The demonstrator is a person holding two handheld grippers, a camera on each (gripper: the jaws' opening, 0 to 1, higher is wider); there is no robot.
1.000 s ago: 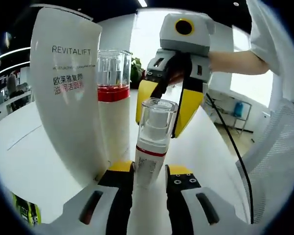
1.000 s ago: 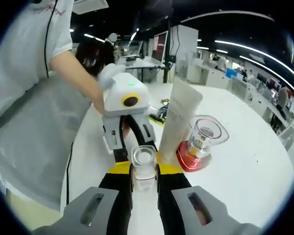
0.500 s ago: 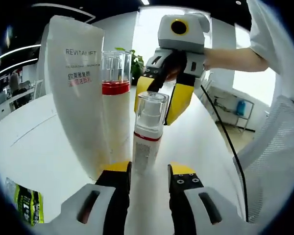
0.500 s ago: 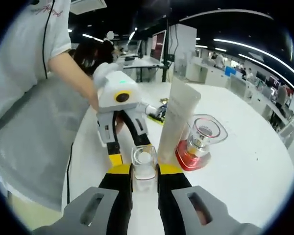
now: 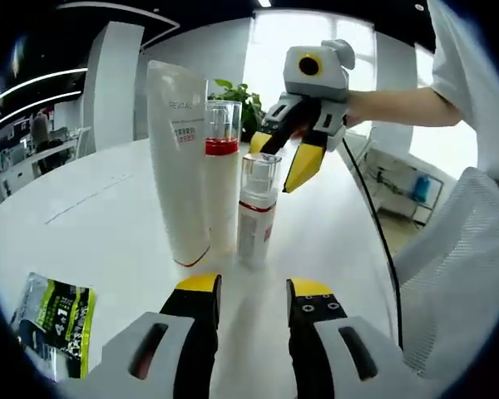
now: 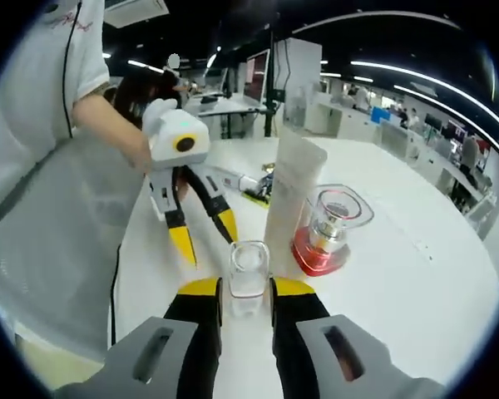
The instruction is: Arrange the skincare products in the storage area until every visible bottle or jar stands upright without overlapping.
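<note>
In the left gripper view, a green and yellow sachet (image 5: 54,320) lies flat on the white table (image 5: 83,224) at the lower left, well apart from the bottles. Right of it a tall white tube (image 5: 179,162) stands upright. Just beside the tube, touching or nearly so, stands a white bottle (image 5: 222,179) with a red band and a clear cap. Next to that stands a shorter pump bottle (image 5: 255,208), also upright under a clear cap. The three form a tight row near the middle of the table. The left gripper (image 5: 248,299) sits at the bottom with its yellow-tipped jaws spread and nothing between them; the pump bottle stands just beyond the tips, apart from them. Behind the pump bottle, the right gripper (image 5: 283,162) hangs from a hand on the right, its jaws spread around the clear cap without clear contact.

In the right gripper view, a person in a light shirt holds the left gripper (image 6: 206,237) at the left, its jaws spread wide and pointing down at the table (image 6: 416,291). The pump bottle (image 6: 249,270) shows between the right gripper's (image 6: 245,295) own jaws, which stand parted beside the cap with slim gaps. To the right stand the tube (image 6: 289,199) and then the red-banded bottle (image 6: 328,229).
</note>
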